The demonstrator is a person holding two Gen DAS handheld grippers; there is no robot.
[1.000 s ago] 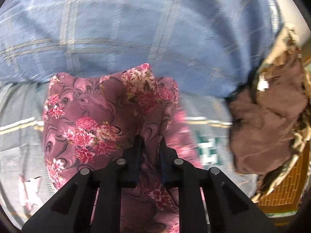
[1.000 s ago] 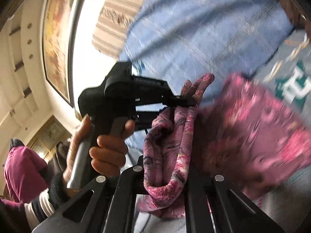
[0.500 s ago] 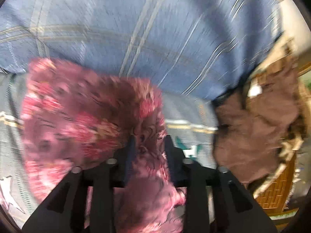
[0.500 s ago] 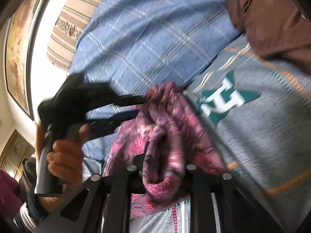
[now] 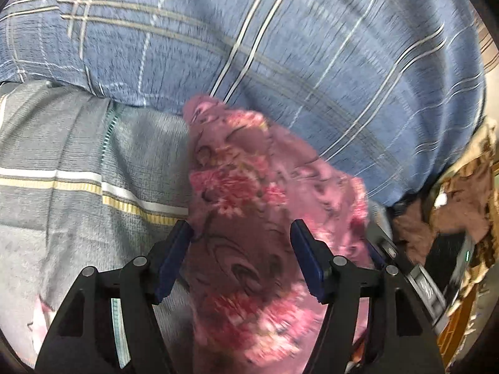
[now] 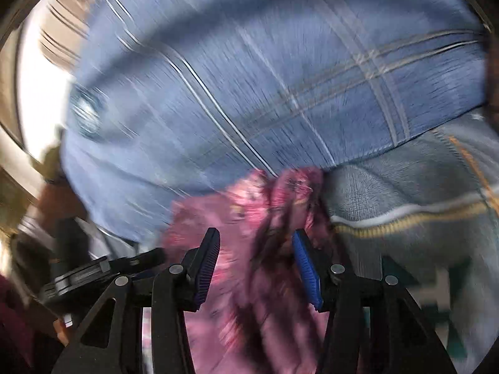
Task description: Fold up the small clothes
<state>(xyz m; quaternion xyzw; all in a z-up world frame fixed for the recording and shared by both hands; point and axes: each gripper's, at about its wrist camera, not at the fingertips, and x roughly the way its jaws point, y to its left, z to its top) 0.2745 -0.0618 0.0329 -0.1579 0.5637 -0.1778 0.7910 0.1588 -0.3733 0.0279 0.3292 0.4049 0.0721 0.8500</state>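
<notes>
Where the left gripper [image 5: 241,249] spreads its two blue-padded fingers [image 5: 173,260] wide apart, the pink floral garment [image 5: 249,205] lies between and beyond them, released rather than pinched. The right gripper [image 6: 255,263] is likewise parted, its ribbed blue pads [image 6: 304,268] standing clear on either side of the same garment [image 6: 249,218], which is bunched into a ridge there. In both views the garment rests on a grey striped bedsheet [image 5: 78,162], its far end touching the foot of a blue plaid pillow [image 5: 280,46].

Only the left wrist view shows a brown cloth heap [image 5: 461,205] at the far right, with the black body of the right gripper close beside the garment's right edge. Only the right wrist view shows the left gripper's black body [image 6: 103,272] low at the left, and a bright window area behind the pillow [image 6: 249,78]. Both grippers point forward toward the pillow, angled down at the sheet [image 6: 421,218]; the right view is heavily blurred.
</notes>
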